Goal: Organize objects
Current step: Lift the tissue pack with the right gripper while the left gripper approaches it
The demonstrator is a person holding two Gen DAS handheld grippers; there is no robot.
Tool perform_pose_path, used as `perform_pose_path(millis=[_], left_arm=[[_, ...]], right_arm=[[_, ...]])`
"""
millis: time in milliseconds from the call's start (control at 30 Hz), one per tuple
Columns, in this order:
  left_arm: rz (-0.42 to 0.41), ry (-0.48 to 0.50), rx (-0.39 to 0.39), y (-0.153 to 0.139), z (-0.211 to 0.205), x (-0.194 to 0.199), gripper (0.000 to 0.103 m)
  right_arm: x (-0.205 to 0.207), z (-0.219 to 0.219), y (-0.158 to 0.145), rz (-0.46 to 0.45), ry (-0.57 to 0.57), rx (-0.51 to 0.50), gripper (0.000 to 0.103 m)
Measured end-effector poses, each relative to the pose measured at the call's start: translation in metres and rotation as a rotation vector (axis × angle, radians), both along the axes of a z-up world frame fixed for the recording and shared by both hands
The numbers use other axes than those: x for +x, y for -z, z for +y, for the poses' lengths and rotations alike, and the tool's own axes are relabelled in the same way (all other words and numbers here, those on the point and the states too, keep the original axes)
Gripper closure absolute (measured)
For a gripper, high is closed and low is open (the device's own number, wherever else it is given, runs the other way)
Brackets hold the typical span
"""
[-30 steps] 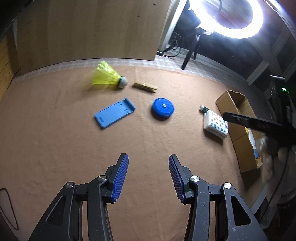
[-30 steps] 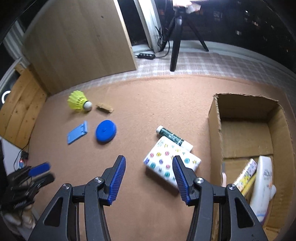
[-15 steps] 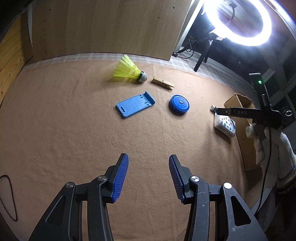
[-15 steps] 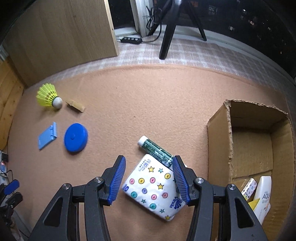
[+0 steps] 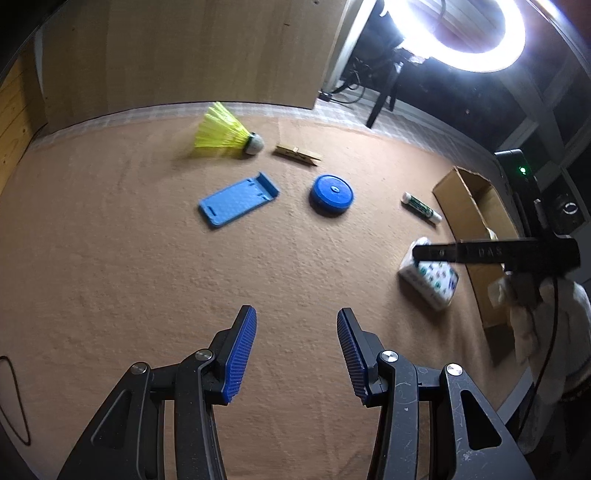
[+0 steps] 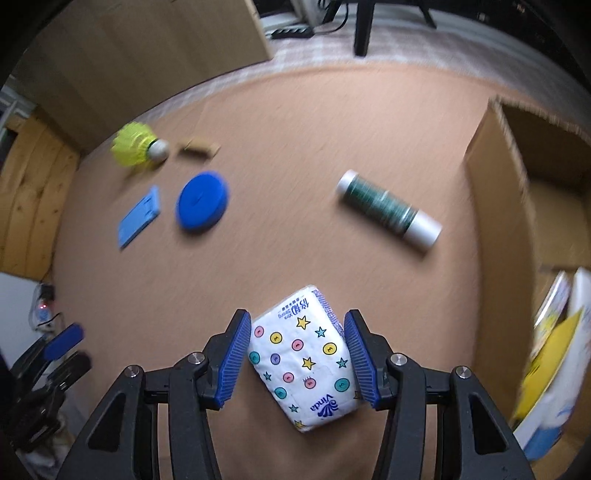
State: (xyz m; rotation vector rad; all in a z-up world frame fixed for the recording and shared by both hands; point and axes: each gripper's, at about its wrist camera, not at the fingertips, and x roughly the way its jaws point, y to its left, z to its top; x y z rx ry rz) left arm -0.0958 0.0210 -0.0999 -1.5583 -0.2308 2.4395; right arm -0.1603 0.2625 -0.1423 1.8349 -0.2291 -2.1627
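A white tissue pack [image 6: 304, 354] with coloured dots and stars lies on the brown mat between the open fingers of my right gripper [image 6: 293, 356]; the pads stand just beside its sides. The pack also shows in the left wrist view [image 5: 430, 280], under the right gripper [image 5: 424, 253]. My left gripper [image 5: 295, 354] is open and empty above bare mat. A green-and-white tube [image 6: 389, 212], a blue round lid [image 6: 202, 205], a blue phone stand [image 6: 138, 218], a yellow shuttlecock [image 6: 138, 149] and a wooden clothespin [image 6: 197, 149] lie on the mat.
An open cardboard box [image 6: 495, 206] stands at the right with packages inside [image 6: 554, 362]. A wooden board [image 5: 184, 55] leans at the back. A ring light [image 5: 469, 33] on a tripod stands beyond the mat. A black cable [image 5: 14, 402] lies at the left edge.
My right gripper has moved down and forward, so the tissue pack now sits between its fingers. My left gripper has moved a little over the mat, still open.
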Motion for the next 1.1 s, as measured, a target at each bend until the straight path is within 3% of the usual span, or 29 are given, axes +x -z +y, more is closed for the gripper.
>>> perform_pose_path(millis=[267,333,400,700,1100], left_arm=[[-0.027,0.072,0.020,0.014,0.041,-0.002,0.054],[-0.031,0.089,0.036,0.016,0.053,-0.003,0.048],[-0.036,0.107,0.045,0.019,0.066,-0.004,0.040],[-0.067,0.177,0.058,0.036,0.116,-0.011,0.038],[-0.098,0.197,0.106,0.051,0.142,-0.014,0.039]], right_arm=[[0.036,0.001,0.002,0.036,0.012,-0.109,0.055],[0.043,0.001,0.002,0.054,0.015,-0.120,0.055],[0.044,0.000,0.001,0.071,0.012,-0.108,0.055],[0.052,0.007,-0.012,0.149,-0.043,0.000,0.055],[0.052,0.017,-0.005,0.121,-0.068,-0.036,0.055]])
